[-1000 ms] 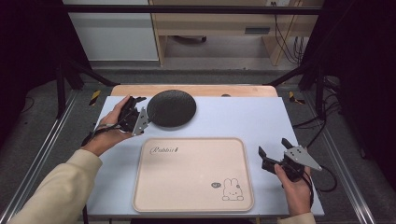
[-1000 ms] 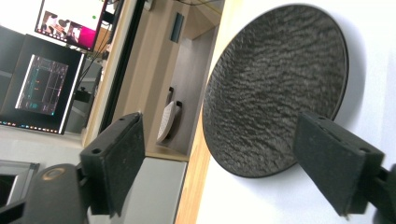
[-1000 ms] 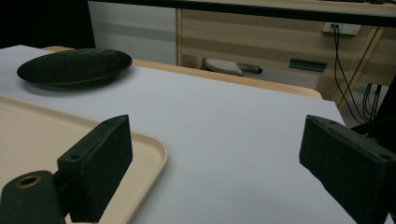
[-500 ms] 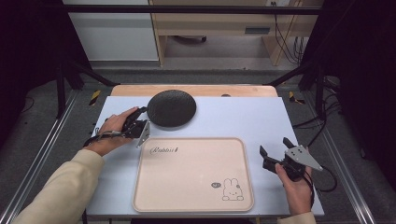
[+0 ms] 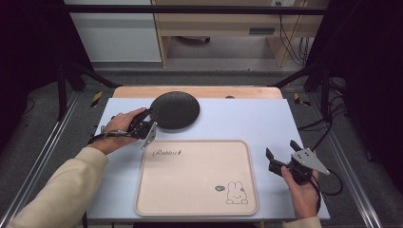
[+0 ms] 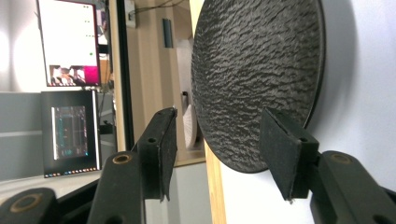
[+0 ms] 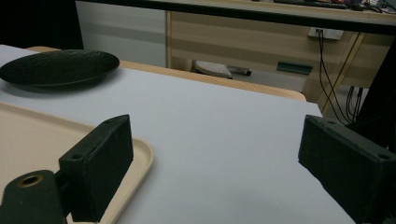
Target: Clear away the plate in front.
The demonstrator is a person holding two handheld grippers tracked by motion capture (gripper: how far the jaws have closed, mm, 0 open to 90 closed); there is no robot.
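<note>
A black round textured plate [image 5: 176, 110] lies flat on the white table top, just behind a beige tray [image 5: 190, 175] with a rabbit print. My left gripper [image 5: 152, 116] is at the plate's left rim, turned on its side. In the left gripper view the plate [image 6: 257, 70] has its near rim between the jaws of that gripper [image 6: 219, 144], which stand open and well apart. My right gripper [image 5: 281, 149] is held open right of the tray with nothing in it. In the right gripper view, this gripper [image 7: 224, 154] faces bare table, with the plate [image 7: 58, 65] far left and the tray [image 7: 28, 135] beside the left jaw.
The white table top [image 5: 247, 118] ends at a wooden strip [image 5: 199, 91] along the back. Black frame posts and cables stand at both sides. A cable trails from the right gripper toward the table's right edge.
My left gripper has moved a little toward me and to the right, closing in on the plate's left rim. The plate and my right gripper have stayed in place.
</note>
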